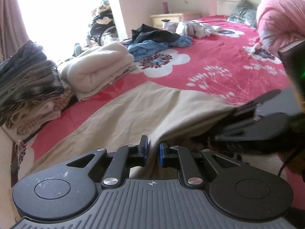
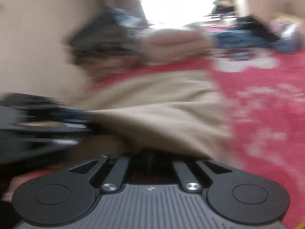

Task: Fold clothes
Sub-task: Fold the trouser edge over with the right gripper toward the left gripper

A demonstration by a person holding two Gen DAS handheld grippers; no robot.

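Two tools: the left tool (image 1: 152, 150) and the right tool (image 2: 150, 154). One beige garment (image 1: 124, 114) spread on one bed (image 1: 219, 57). Two folded stacks: one of dark and checked clothes (image 1: 28, 80), one cream (image 1: 99, 66). One loose heap of black and blue clothes (image 1: 158, 40). One pink rolled quilt (image 1: 280, 13). One grey pillow (image 1: 242, 11). One nightstand (image 1: 165, 18) bearing one purple cup (image 1: 165, 7).
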